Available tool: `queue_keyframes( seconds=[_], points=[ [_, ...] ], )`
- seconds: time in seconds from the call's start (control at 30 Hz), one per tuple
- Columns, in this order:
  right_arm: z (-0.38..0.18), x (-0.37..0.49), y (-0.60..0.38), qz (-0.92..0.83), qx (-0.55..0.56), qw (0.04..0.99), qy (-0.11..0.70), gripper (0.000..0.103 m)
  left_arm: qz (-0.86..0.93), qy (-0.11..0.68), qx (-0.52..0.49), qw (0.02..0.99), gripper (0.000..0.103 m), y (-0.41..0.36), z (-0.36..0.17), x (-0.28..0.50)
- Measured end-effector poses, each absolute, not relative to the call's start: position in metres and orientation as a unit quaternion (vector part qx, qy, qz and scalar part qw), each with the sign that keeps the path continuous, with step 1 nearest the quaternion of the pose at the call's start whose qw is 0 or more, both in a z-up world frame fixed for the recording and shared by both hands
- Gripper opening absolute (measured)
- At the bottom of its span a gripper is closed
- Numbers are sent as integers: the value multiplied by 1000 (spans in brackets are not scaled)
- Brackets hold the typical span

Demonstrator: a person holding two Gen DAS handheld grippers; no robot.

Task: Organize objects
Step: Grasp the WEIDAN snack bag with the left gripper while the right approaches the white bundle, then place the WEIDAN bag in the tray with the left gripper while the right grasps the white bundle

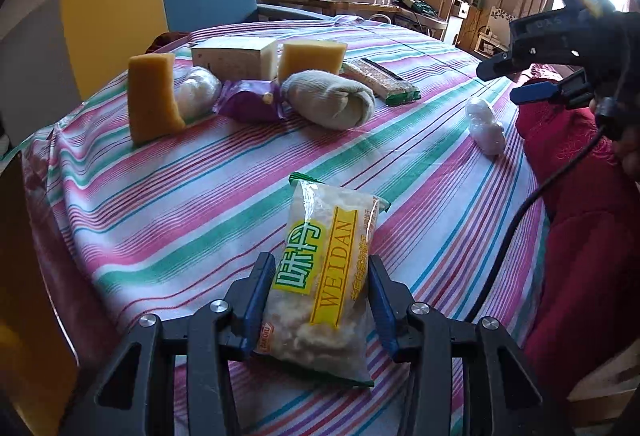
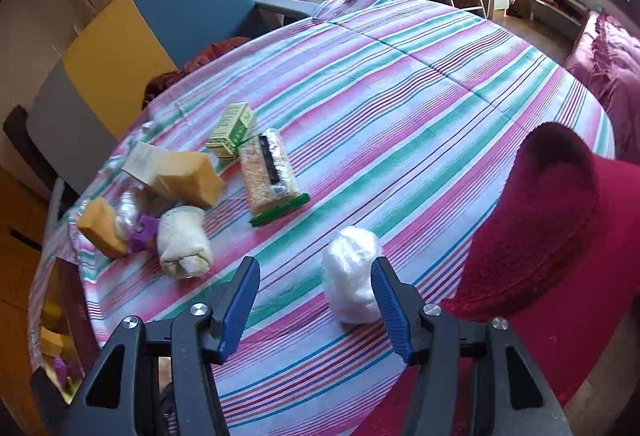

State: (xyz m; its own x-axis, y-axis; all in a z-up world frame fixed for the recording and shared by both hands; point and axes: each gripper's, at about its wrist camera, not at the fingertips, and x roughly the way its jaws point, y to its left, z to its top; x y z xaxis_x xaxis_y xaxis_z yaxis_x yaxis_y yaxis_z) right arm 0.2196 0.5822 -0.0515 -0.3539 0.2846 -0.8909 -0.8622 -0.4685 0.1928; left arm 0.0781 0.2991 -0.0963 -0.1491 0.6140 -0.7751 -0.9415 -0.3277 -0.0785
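- My left claw (image 1: 318, 300) pinches the clear snack packet (image 1: 326, 272) across its width, one blue pad on each long edge; the packet's long axis runs straight ahead, away from the claw, its far end resting on the striped table (image 1: 180, 203).
- My right claw (image 2: 316, 310) stands spread and empty, pointing steeply down at the table. The white plastic-wrapped bundle (image 2: 352, 274) lies just ahead, hard against the inner face of the right-hand pad and well apart from the left-hand one.
- I judge the right claw is nearer that bundle, so the grab is its job; it should shift a little toward the bundle's side to centre it before closing.
- Farther ahead and left of both claws sits the gathered pile: rolled sock (image 2: 184, 242), yellow sponges (image 2: 188, 177), purple wrapper (image 1: 252, 99), and a long cereal bar (image 2: 270, 171).
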Motion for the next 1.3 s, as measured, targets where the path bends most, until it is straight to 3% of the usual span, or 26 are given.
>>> queue_keyframes(
  seconds=[0.27,0.3,0.33,0.5,0.8,1.03,1.3],
  points=[
    [-89,191,601,689,-534,338,354,58,735,209,-367,530,46,299,-98,78],
    [-94,188,601,685,-546,328,354,54,736,206,-369,529,45,299,-98,77],
    [-98,185,601,684,-550,321,355,36,736,204,-371,528,44,299,-97,76],
    [-96,172,586,702,-559,330,293,36,740,187,-379,523,42,283,-86,76],
    [-88,187,580,736,-518,306,311,36,784,113,-373,483,42,219,-37,53],
    [-81,184,577,749,-504,293,314,36,842,23,-408,353,42,132,-19,-11],
    [-79,175,577,759,-493,285,318,36,856,-2,-472,211,42,59,-49,-51]
  ],
)
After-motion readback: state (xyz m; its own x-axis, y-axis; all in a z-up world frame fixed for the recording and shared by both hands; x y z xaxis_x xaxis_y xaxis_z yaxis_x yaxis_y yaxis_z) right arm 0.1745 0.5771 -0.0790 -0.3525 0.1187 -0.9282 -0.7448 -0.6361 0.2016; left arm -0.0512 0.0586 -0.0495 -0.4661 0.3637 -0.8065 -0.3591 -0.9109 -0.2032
